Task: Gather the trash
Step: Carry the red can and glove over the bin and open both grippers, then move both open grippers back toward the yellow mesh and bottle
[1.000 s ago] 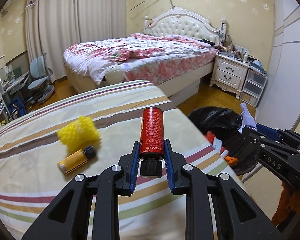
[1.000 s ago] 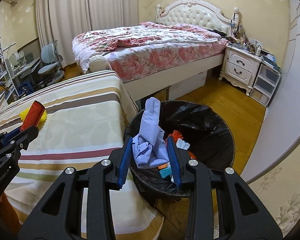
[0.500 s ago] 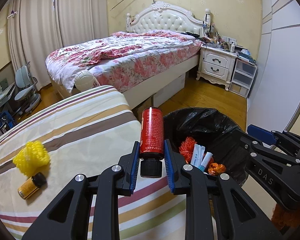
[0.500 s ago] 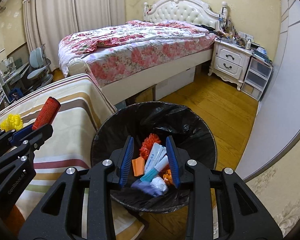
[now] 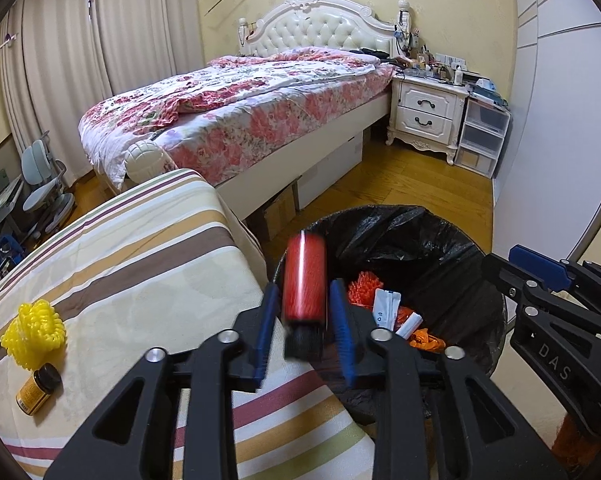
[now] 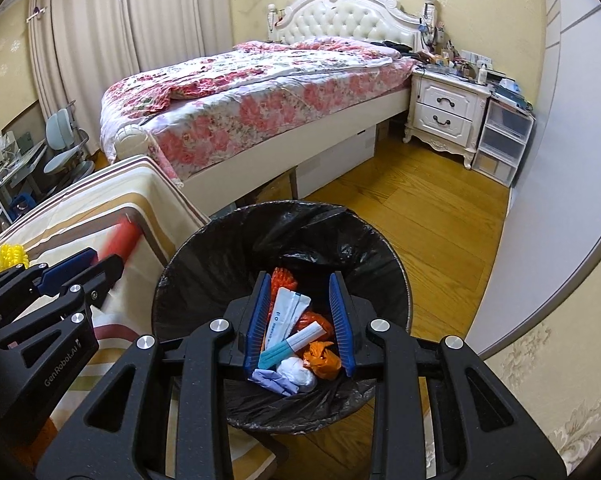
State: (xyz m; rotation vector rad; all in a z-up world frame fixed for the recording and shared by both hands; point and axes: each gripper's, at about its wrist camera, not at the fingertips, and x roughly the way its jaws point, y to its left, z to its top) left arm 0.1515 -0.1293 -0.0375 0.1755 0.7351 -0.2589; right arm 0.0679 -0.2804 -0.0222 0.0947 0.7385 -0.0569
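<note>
Between the parted fingers of the left gripper [image 5: 303, 322], the blurred red can [image 5: 304, 286] points toward 12 o'clock, apparently loose, the black-lined bin [image 5: 476, 264] at 2 o'clock; the right gripper [image 6: 300, 320], empty and open, hovers over it.

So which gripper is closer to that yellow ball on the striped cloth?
Left. The left gripper is over the cloth's edge beside the bin, with the yellow ball off to its left. The right gripper is over the bin, farther from the ball.

Floral bed [image 5: 240, 112], wooden floor [image 6: 428, 216]
</note>
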